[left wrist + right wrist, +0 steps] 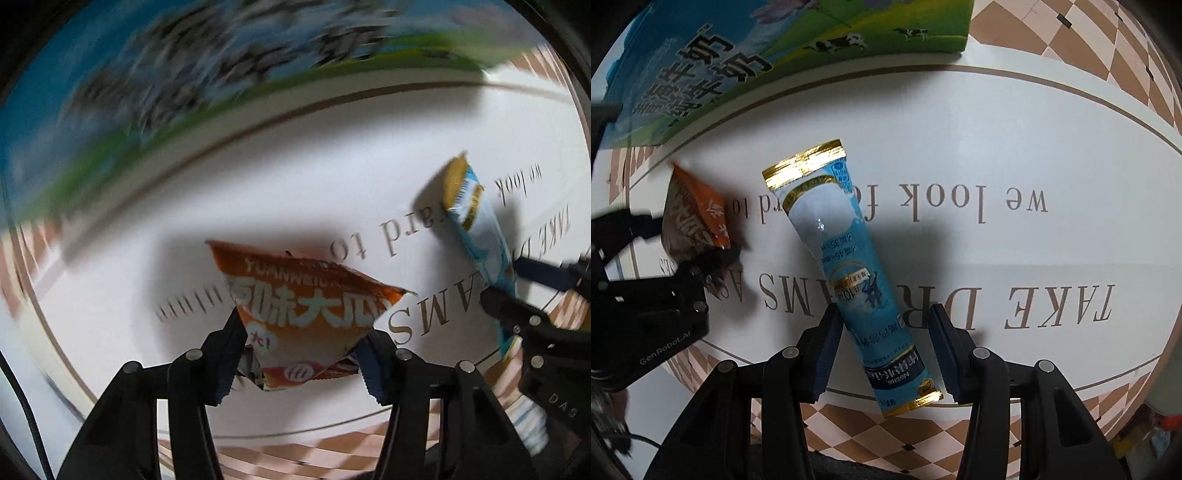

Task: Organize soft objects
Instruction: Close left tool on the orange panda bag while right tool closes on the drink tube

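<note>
My left gripper (301,343) is shut on an orange snack packet (306,306) and holds it above the white mat; the packet also shows in the right wrist view (696,218). A long blue sachet with gold ends (857,273) lies between the fingers of my right gripper (882,343), whose jaws stand apart around it; I cannot tell whether they touch it. In the left wrist view the blue sachet (480,229) sticks out of the right gripper (517,291) at the right edge. The left wrist view is blurred by motion.
A blue and green milk carton box (738,51) stands at the far edge of the mat. The white mat (1052,147) carries brown lettering and a checkered border (1071,37). The left gripper's body (646,306) fills the left side of the right wrist view.
</note>
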Demonstrator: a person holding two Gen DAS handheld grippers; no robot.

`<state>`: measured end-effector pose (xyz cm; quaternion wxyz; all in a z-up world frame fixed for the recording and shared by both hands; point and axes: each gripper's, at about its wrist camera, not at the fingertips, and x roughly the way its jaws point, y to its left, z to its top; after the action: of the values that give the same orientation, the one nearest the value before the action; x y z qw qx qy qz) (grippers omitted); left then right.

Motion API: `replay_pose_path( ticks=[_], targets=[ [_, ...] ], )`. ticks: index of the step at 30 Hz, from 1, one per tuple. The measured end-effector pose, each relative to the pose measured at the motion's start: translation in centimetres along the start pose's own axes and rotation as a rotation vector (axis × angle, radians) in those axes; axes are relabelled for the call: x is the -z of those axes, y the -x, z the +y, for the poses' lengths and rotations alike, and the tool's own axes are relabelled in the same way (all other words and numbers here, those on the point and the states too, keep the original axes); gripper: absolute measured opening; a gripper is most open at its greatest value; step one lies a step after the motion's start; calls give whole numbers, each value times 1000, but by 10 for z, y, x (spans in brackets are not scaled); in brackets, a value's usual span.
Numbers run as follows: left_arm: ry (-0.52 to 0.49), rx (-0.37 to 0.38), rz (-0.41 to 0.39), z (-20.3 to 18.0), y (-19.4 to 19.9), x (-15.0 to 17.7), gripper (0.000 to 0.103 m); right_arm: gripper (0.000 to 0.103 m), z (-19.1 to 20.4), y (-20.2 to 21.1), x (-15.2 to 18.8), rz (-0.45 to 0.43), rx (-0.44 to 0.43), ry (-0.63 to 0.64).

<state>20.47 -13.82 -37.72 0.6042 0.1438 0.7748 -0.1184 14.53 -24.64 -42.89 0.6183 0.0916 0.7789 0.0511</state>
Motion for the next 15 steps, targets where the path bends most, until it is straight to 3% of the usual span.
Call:
replay_pose_path(
  ticks=[6,10,12,14,15],
  targets=[
    [165,103,-5,11,0,15,53,51,11,4,-6,3,2,-14],
    [206,104,-23,23,-2,25,52,51,24,7,-8,10,33,-5],
    [212,78,-35,49,-5,42,40,45,34,11,-7,5,69,4],
    [210,69,-52,46,-1,54,39,26,40,11,-4,-8,118,16],
    [209,82,-63,44,2,56,39,23,42,11,-3,-8,110,17]
  ],
)
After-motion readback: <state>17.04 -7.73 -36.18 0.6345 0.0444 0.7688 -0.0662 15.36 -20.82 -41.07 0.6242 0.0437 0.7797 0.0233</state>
